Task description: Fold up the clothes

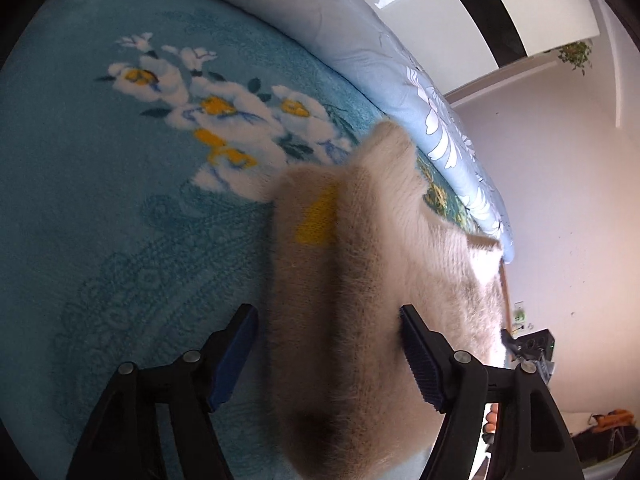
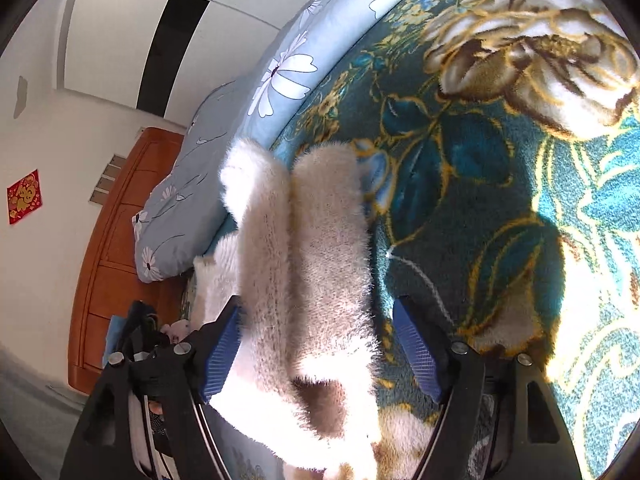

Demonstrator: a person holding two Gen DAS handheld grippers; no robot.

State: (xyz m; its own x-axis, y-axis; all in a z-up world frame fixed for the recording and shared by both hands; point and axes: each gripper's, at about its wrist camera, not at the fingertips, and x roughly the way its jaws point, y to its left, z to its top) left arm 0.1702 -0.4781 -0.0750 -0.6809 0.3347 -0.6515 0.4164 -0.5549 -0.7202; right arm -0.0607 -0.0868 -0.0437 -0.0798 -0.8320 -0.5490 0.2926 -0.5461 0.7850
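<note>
Fluffy cream sweater (image 1: pixel 352 280) lies between both wide-open, empty grippers, left gripper (image 1: pixel 326 354) and right gripper (image 2: pixel 316 344).

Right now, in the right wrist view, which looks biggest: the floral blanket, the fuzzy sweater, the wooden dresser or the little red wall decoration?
1. Floral blanket
2. Fuzzy white sweater, though it hangs right at the camera, so it may look oversized
3. Wooden dresser
4. Red wall decoration
</note>
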